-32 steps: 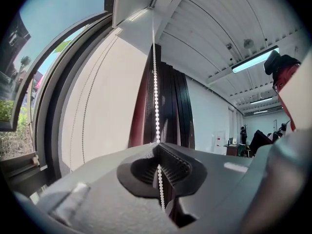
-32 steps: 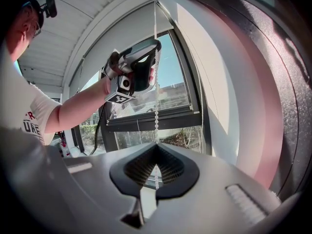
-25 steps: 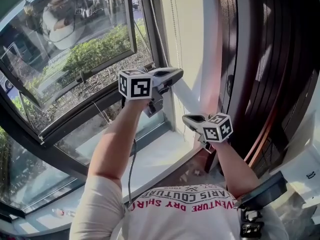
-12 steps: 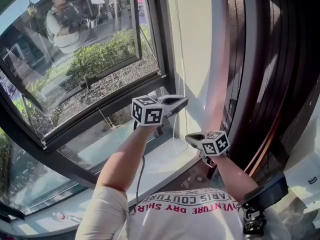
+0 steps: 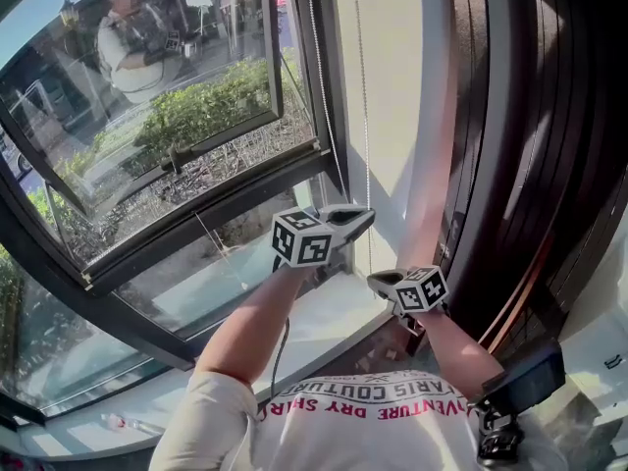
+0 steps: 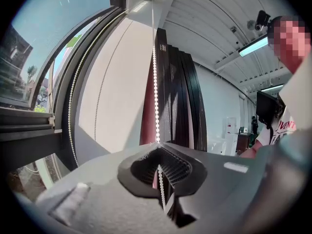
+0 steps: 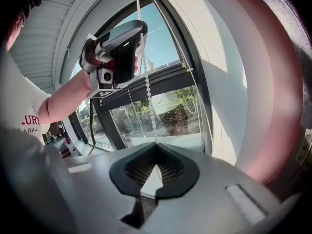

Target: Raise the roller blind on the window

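A white bead chain (image 5: 362,106) hangs in front of a pale cream surface (image 5: 392,67) to the right of the window; whether that surface is blind fabric I cannot tell. My left gripper (image 5: 367,213) is shut on the chain, which runs down from above (image 6: 155,82) and passes between the closed jaws (image 6: 158,147). Just below it, my right gripper (image 5: 373,280) is also shut. In the right gripper view the chain (image 7: 148,106) drops from the left gripper (image 7: 141,28) to the closed tips of the right gripper (image 7: 156,143).
A dark window frame (image 5: 329,86) stands left of the chain, with another strand of chain (image 5: 312,47) along it. The white sill (image 5: 324,307) lies under both grippers. Dark wooden panels (image 5: 530,145) stand close on the right.
My left gripper has come down along the chain's line, from mid-window height to just above the right gripper. The right gripper has sunk only slightly.
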`<move>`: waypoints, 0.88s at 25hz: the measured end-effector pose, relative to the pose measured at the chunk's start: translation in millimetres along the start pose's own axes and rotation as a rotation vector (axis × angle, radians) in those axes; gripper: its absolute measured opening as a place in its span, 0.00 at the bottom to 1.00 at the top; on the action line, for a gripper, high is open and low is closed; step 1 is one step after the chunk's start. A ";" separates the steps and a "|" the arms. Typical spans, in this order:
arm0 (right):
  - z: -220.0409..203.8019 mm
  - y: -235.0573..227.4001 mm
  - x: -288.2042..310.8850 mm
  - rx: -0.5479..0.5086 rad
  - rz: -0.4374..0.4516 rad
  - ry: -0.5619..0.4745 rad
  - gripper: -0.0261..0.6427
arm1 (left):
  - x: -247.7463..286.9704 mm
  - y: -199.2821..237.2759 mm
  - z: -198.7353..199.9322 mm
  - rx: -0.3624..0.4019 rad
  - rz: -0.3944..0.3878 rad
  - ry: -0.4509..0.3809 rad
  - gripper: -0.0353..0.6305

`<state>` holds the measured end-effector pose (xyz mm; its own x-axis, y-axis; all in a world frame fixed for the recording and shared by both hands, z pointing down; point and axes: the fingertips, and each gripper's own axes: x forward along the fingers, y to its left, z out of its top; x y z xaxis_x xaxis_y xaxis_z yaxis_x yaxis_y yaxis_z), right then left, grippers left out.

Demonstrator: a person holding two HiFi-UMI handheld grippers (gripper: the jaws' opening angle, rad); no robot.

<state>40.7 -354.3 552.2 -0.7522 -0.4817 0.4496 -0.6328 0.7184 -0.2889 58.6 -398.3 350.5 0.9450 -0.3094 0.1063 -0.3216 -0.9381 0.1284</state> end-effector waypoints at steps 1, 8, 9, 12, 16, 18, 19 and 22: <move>-1.7 -1.0 -0.2 0.000 -0.001 0.007 0.05 | 0.5 -1.0 -1.6 0.002 0.003 0.001 0.06; -26.3 -5.2 7.4 0.002 -0.016 0.070 0.05 | 1.5 -1.8 -28.4 -0.016 0.018 0.024 0.06; -29.2 -5.1 8.4 0.003 -0.018 0.075 0.05 | 0.9 -0.8 -32.6 -0.017 0.024 0.027 0.06; -36.0 -6.3 9.5 0.001 -0.024 0.083 0.05 | 0.8 -1.2 -40.6 -0.015 0.031 0.033 0.06; -37.1 -7.4 8.5 -0.002 -0.031 0.081 0.05 | 3.2 -4.6 -41.9 0.002 0.032 0.040 0.06; -37.5 -7.6 6.6 -0.026 -0.040 0.083 0.05 | 3.8 -5.8 -41.6 0.007 0.036 0.040 0.06; -37.7 -7.8 5.7 -0.050 -0.046 0.086 0.05 | 3.8 -5.7 -41.4 0.008 0.038 0.040 0.06; -37.6 -8.9 0.9 -0.132 -0.070 0.115 0.06 | 2.9 -4.9 -41.9 0.004 0.042 0.041 0.06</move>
<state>52.7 -342.3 586.9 -0.6767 -0.4775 0.5604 -0.6473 0.7486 -0.1438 60.4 -388.1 391.5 0.9273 -0.3421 0.1519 -0.3607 -0.9251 0.1187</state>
